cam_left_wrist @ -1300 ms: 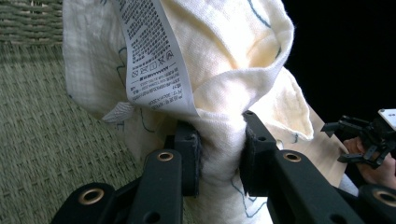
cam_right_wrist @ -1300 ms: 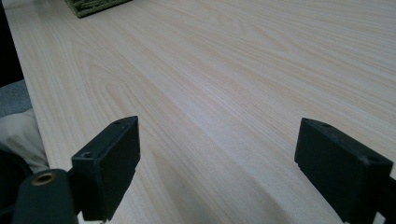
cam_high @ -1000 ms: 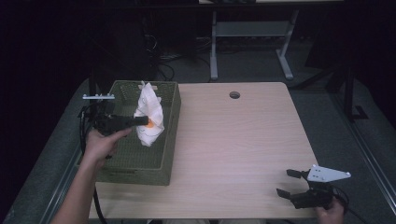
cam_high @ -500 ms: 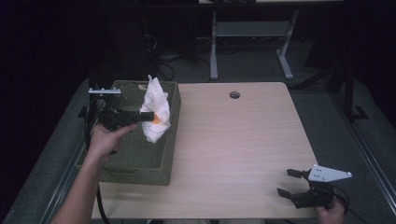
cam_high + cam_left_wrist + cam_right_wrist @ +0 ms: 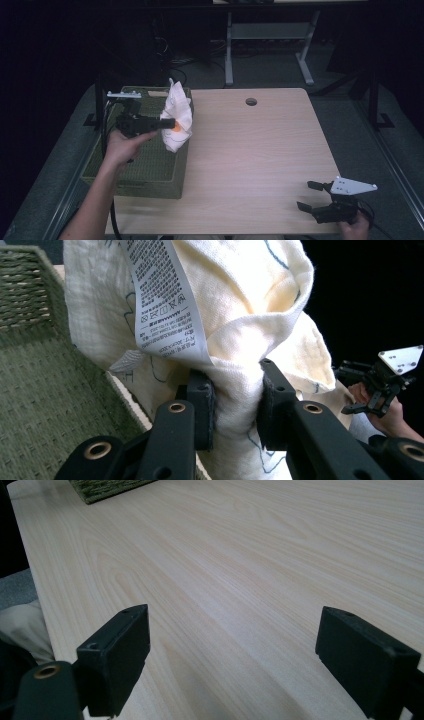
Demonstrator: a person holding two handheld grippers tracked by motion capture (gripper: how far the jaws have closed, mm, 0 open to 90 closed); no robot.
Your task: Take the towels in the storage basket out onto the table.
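A cream-white cloth point(image 5: 178, 116) with a printed care label point(image 5: 162, 305) hangs above the right rim of an olive woven basket point(image 5: 145, 170) at the table's left. My left gripper point(image 5: 169, 123) is shut on a bunch of that cloth point(image 5: 235, 405), its two black pads pressed into the fabric from both sides. Near the table's front right corner, my right gripper point(image 5: 306, 196) is held low over the wood with its jaws wide apart and nothing between them point(image 5: 232, 655).
The light wooden table point(image 5: 260, 150) has a round cable hole point(image 5: 251, 101) near its far edge. A corner of the basket point(image 5: 107, 487) shows far off in the right gripper view. Metal desk legs point(image 5: 229, 55) and cables stand on the dark floor behind.
My left gripper has lifted the cloth higher and carried it a little to the right, toward the basket's right rim. The right gripper has stayed where it was.
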